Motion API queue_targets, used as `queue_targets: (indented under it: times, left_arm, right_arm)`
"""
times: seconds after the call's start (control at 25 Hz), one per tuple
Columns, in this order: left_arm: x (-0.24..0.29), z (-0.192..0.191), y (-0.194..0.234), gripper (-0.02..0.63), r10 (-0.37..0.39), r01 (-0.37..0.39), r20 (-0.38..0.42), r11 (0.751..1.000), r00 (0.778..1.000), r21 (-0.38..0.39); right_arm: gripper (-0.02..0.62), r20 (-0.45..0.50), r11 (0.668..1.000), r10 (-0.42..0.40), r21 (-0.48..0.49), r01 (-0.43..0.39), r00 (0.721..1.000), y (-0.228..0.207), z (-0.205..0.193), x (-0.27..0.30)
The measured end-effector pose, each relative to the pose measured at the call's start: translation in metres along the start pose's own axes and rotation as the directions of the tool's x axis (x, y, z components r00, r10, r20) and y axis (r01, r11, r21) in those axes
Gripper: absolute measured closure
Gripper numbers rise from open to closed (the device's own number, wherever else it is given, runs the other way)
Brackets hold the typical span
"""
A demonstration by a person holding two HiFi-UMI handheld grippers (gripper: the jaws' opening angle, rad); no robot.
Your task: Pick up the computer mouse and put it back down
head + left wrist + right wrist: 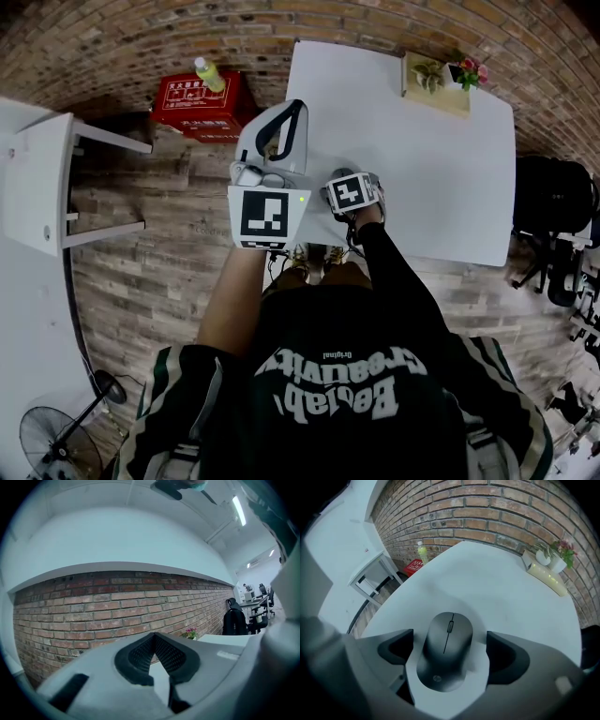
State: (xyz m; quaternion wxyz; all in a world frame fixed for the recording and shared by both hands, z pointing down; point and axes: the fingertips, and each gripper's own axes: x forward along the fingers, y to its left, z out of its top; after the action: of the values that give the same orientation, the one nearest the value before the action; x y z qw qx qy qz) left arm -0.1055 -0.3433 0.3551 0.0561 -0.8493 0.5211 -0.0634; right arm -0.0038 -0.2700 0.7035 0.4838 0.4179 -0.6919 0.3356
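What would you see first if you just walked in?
The dark computer mouse lies on the white table, between the right gripper's wide-open fingers, untouched. Then the red box topped by a yellow-green bottle, on the floor beside the table.

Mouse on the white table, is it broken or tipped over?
Nothing stands out. The mouse lies flat and whole on the table, right way up, between the open jaws of the right hand-held gripper.
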Motion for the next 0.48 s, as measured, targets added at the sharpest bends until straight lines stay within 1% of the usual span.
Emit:
queue_targets:
  times: [0.04, 0.08, 0.12, 0.32, 0.48]
  left_arm:
    - [-0.0007, -0.0006, 0.0, 0.601, -0.001, 0.001, -0.002, 1.0, 1.0, -0.004]
    - [-0.0014, -0.001, 0.0001, 0.601, -0.001, 0.001, -0.003, 1.0, 1.0, -0.013]
    - [-0.002, -0.0008, 0.0002, 0.6, 0.0, 0.0, 0.001, 1.0, 1.0, -0.024]
    - [-0.0067, 0.0062, 0.0014, 0.6, 0.02, -0.017, 0.047, 0.998, 0.999, -0.057]
    - [-0.0065, 0.0032, 0.0017, 0.601, 0.019, -0.018, 0.033, 0.999, 0.999, -0.051]
  right_arm:
    - [0.126, -0.008, 1.0, 0.001, -0.011, -0.001, 1.0, -0.0014, 0.001, -0.0018]
    - [0.255, -0.014, 1.0, 0.004, -0.02, -0.004, 1.0, -0.003, 0.002, -0.0039]
    - [0.301, -0.015, 1.0, 0.008, -0.024, -0.008, 1.0, -0.0041, 0.0025, -0.0055]
    - [0.304, 0.014, 1.0, 0.021, -0.011, -0.021, 1.0, -0.0067, 0.0018, -0.0079]
    - [0.307, 0.062, 0.999, 0.047, -0.003, -0.047, 0.997, -0.0059, 0.0027, -0.0118]
